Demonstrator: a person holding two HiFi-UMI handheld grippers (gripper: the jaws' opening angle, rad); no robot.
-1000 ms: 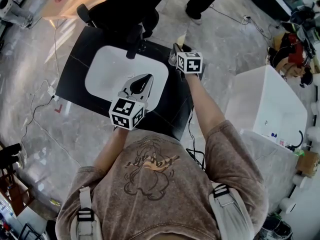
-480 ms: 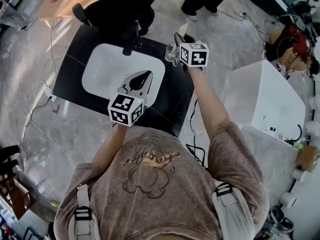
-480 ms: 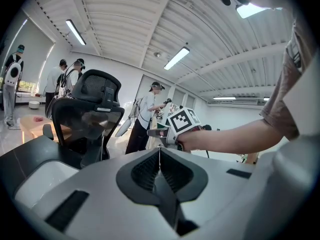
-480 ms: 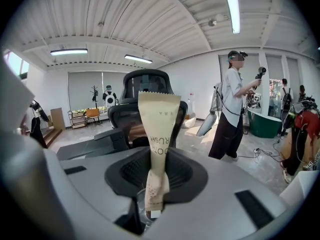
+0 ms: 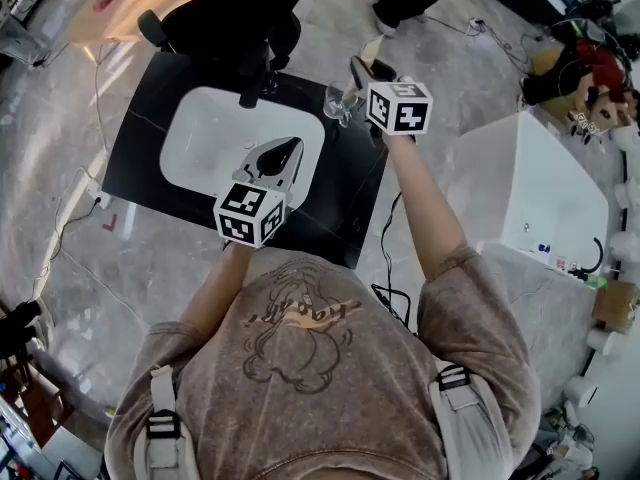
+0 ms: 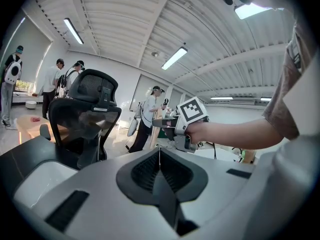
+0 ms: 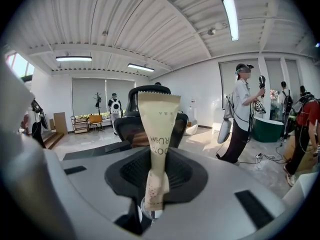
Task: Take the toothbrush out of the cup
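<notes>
Our right gripper (image 7: 156, 171) pinches the wrapped toothbrush (image 7: 159, 124) upright, its jaws narrowly parted on the packet. The packet's lower end sits at the rim of the glass cup (image 5: 338, 103), near the black table's (image 5: 140, 138) far right edge. Our left gripper (image 6: 159, 156), jaws together and empty, hovers over the white basin (image 5: 200, 138). A chair (image 5: 225, 23) crowds the far edge.

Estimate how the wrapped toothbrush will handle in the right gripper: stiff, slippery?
Likely light: the right gripper holds the wrapped toothbrush upright with a narrow pinch. The wrapper looks thin and pinches in where gripped, so it may flex or slide.
</notes>
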